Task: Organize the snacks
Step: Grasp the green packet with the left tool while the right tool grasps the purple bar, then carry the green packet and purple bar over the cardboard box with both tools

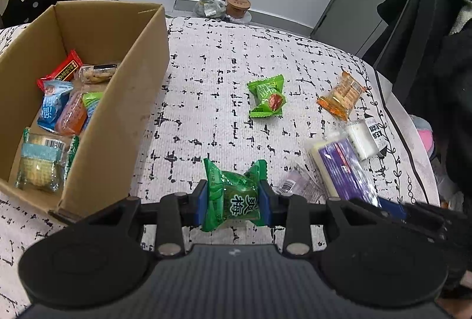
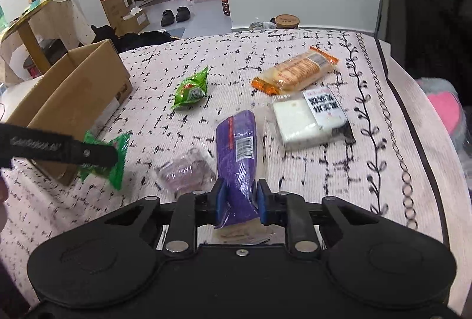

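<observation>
Left tool [image 1: 233,202] pinches dark-green snack [image 1: 234,196]; right tool [image 2: 240,202] pinches purple packet [image 2: 237,148] beside cardboard box [image 1: 141,89].

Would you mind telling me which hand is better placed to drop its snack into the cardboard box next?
Left. The left gripper is shut on the dark green packet, with the cardboard box right beside it. The right gripper grips the purple packet farther from the box, beyond the left gripper.
</observation>
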The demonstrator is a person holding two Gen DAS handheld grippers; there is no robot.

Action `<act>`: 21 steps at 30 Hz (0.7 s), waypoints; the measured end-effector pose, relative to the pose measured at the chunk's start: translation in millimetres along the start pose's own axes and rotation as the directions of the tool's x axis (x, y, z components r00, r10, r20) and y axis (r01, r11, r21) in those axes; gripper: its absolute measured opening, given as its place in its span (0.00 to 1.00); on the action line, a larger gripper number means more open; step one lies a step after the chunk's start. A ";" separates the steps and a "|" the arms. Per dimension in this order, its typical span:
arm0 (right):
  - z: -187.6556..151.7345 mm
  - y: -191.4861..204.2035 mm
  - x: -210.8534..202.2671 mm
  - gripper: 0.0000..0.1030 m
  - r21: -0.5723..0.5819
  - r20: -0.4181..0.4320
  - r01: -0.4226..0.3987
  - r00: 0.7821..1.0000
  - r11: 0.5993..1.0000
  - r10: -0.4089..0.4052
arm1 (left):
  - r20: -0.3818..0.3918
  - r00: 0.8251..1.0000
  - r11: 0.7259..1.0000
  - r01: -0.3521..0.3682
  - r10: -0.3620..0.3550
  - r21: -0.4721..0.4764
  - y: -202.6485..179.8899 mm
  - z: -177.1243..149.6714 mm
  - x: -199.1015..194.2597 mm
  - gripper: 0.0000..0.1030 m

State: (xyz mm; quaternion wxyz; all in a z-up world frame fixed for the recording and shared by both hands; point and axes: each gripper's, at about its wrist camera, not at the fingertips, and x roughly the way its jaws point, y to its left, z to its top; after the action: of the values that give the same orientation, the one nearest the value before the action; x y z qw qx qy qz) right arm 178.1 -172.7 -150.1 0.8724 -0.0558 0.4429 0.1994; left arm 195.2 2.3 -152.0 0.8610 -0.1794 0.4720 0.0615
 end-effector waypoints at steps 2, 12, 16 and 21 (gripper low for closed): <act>-4.0 -1.3 -2.0 0.21 -0.004 -0.011 0.012 1.000 1.000 -0.012 | -0.001 1.000 1.000 -0.001 0.001 -0.004 1.0 0.1 2.0 0.33; -6.0 -5.6 3.8 0.34 0.011 -0.034 -0.011 0.999 1.000 0.011 | -0.021 1.000 1.000 -0.001 0.000 -0.009 2.4 -2.2 11.2 0.33; -1.6 2.7 18.4 0.44 -0.022 -0.040 -0.006 0.999 1.000 0.005 | -0.029 1.000 1.000 -0.001 0.001 -0.008 2.3 -2.1 13.8 0.33; -0.8 15.1 29.1 0.38 -0.098 -0.043 0.045 0.998 0.994 -0.050 | -0.023 1.000 1.000 0.002 -0.002 -0.003 1.8 -1.4 11.2 0.33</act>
State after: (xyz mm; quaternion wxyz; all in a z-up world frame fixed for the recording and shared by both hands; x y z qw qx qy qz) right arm 186.9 -150.4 -172.6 0.8628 -0.1132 0.4509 0.1985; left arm 199.7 2.8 -162.5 0.8553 -0.1820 0.4815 0.0595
